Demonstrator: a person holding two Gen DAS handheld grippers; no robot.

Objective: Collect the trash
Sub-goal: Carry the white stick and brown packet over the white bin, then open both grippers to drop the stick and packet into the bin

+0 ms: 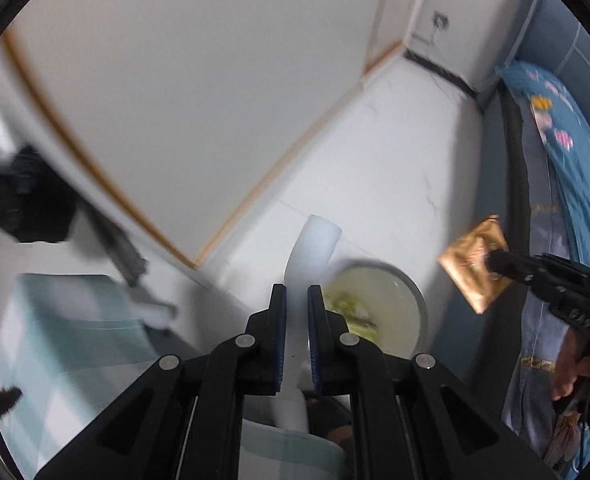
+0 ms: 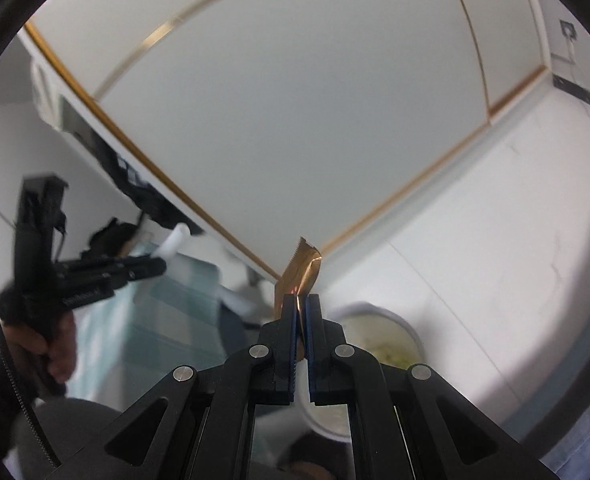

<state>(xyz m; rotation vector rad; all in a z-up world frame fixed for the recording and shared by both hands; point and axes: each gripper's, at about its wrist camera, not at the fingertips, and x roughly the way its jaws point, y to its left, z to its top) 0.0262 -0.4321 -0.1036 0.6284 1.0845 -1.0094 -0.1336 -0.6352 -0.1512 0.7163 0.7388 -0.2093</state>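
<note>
My left gripper (image 1: 296,294) is shut on a curved white foam piece (image 1: 311,248) that sticks up past the fingertips; the same white foam piece (image 2: 173,245) shows in the left gripper (image 2: 157,266) at the left of the right wrist view. My right gripper (image 2: 301,300) is shut on a crumpled gold foil wrapper (image 2: 301,270). In the left wrist view that gold foil wrapper (image 1: 475,262) hangs from the right gripper (image 1: 495,260) beside a round white bin (image 1: 417,300) holding yellowish scraps. The white bin (image 2: 409,330) lies just below and right of the right gripper.
White cabinet doors with gold trim (image 1: 199,80) fill the background above a white tiled floor (image 1: 395,160). A pale green checked cloth (image 1: 67,340) lies at the left. Blue patterned bedding (image 1: 567,140) runs along the right. A person's hand (image 2: 59,356) grips the left handle.
</note>
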